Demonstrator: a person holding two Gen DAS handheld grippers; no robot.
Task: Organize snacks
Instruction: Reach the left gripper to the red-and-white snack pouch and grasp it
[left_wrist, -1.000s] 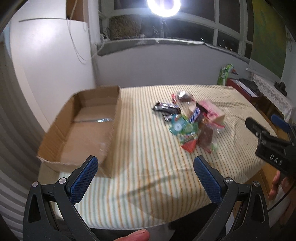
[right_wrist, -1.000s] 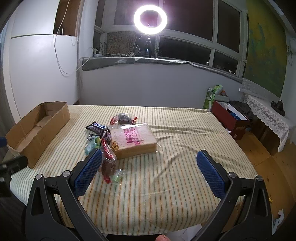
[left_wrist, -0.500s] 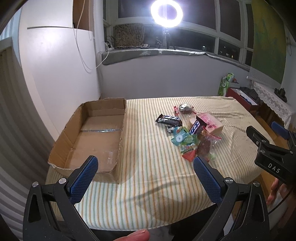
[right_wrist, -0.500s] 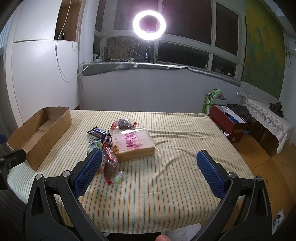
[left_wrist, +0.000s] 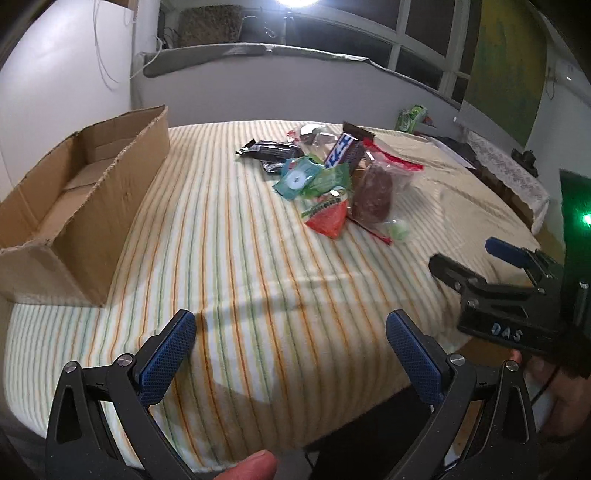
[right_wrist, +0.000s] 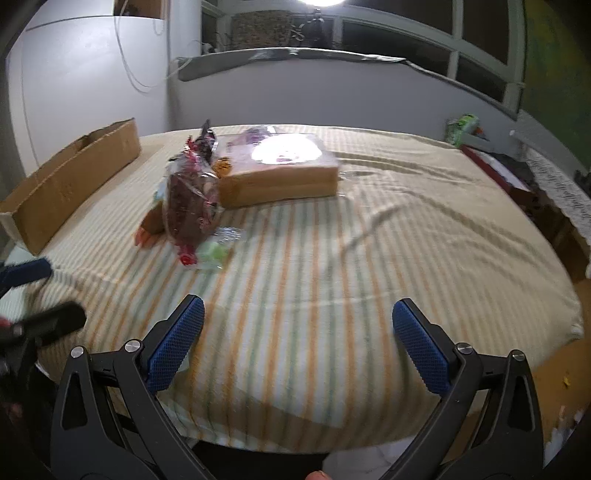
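Observation:
A heap of snacks (left_wrist: 328, 173) lies mid-table on the striped cloth: a dark chocolate bar (left_wrist: 269, 150), green packets (left_wrist: 306, 179), a clear bag of brown pastry (left_wrist: 373, 192) and a red wedge pack (left_wrist: 330, 219). The right wrist view shows the same pastry bag (right_wrist: 190, 203) beside a wrapped loaf of sliced bread (right_wrist: 277, 170). An empty cardboard box (left_wrist: 74, 199) stands at the left. My left gripper (left_wrist: 291, 354) is open over the near table edge. My right gripper (right_wrist: 297, 339) is open too, short of the snacks, with nothing between its fingers.
The striped cloth (left_wrist: 229, 258) covers the whole table (right_wrist: 369, 266). The right gripper's body (left_wrist: 517, 306) hangs at the right of the left wrist view. A window sill and wall stand behind. A red box (right_wrist: 495, 162) and a lace-covered cabinet (left_wrist: 509, 173) sit at the far right.
Both grippers have come forward and lower over the near edge of the table, so the snacks and box look larger. Both stay open.

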